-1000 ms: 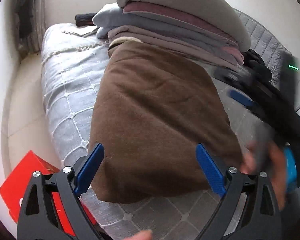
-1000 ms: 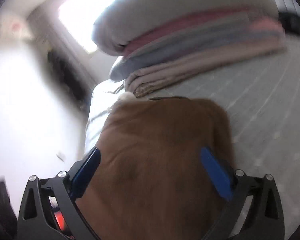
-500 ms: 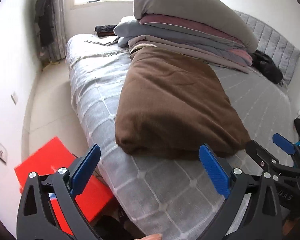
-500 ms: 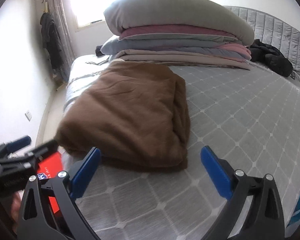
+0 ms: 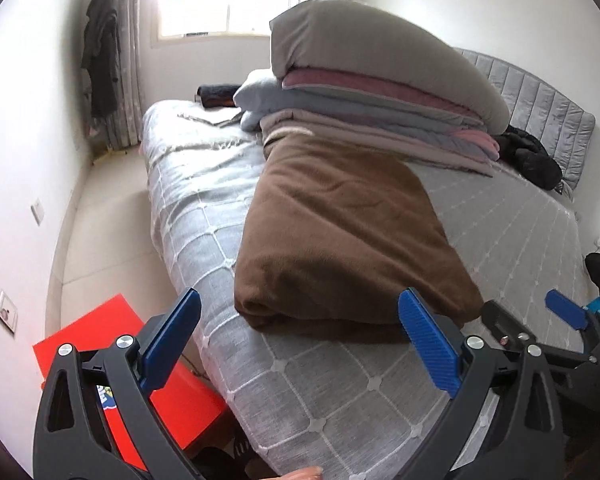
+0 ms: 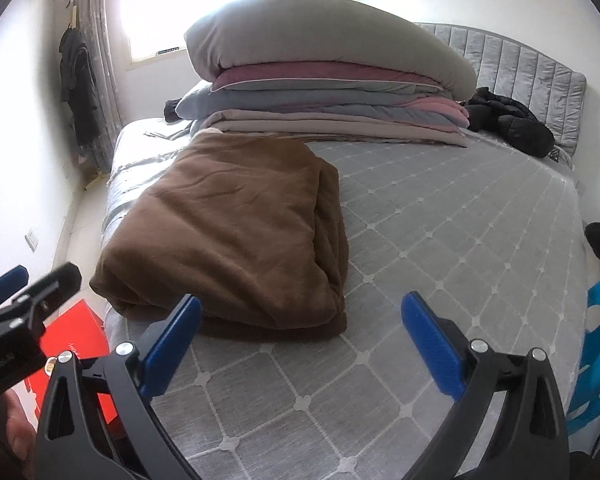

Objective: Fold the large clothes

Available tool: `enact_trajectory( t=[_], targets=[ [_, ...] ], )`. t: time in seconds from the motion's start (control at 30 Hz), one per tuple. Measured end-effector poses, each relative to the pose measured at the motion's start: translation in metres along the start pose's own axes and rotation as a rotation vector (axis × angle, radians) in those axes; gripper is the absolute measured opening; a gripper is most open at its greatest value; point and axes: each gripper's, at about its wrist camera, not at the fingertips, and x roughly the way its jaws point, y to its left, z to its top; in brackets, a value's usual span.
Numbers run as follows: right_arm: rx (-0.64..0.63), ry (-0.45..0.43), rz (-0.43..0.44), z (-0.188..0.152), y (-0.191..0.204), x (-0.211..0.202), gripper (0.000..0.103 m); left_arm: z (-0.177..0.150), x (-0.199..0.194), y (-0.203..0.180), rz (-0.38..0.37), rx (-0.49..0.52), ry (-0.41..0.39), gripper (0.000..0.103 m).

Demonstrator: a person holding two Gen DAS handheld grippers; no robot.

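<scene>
**A:** Bedroom setup again: grey quilted bed [image 6: 440, 216] is taking up most of both views, window glowing at the far end, padded headboard [image 6: 536, 76] sitting off to the right. Where's the thing being folded?

**B:** That's the brown blanket [image 6: 236, 236], lying folded into a thick rectangle on the left half of the bed, near the front edge. Its far end is sitting just beside that stack of folded bedding [image 6: 332, 108], which is carrying a big grey pillow [image 6: 320, 36] on top.

**A:** And the grippers?

**B:** Both are hanging out in front of the bed, touching nothing. Left gripper [image 5: 300, 344] is showing its blue pads spread wide, nothing between them, hovering over the front left corner of the mattress. Right gripper [image 6: 300, 344] is looking the same, jaws wide and empty, pointing at the bare quilt just right of the blanket. Each one is peeking into the edge of the other's camera.

**A:** Anything else around?

**B:** Red box [image 5: 112, 344] is sitting on the floor by the bed's left corner, black jacket [image 6: 512, 124] is lying near the headboard, dark clothes [image 6: 78, 80] are hanging by the curtain, blue stool [image 6: 598, 356] is poking in on the right
</scene>
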Motion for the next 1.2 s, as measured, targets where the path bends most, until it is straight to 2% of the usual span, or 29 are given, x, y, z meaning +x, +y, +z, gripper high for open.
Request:
enact_trajectory(
  t=[0.3,0.67,1.2],
  targets=[
    [-0.012,0.019,0.035,0.001,0.011,0.003,0.096,0.000,0.002,0.001,-0.001,-0.013,0.003,0.095],
    [-0.007,0.027,0.026,0.001,0.008,0.006,0.096,-0.002,0.009,0.004,0.026,-0.022,0.023,0.095],
    [0.007,0.047,0.039,0.004,0.002,0.011,0.096,-0.010,0.029,0.003,0.045,-0.018,0.119,0.095]
  ],
)
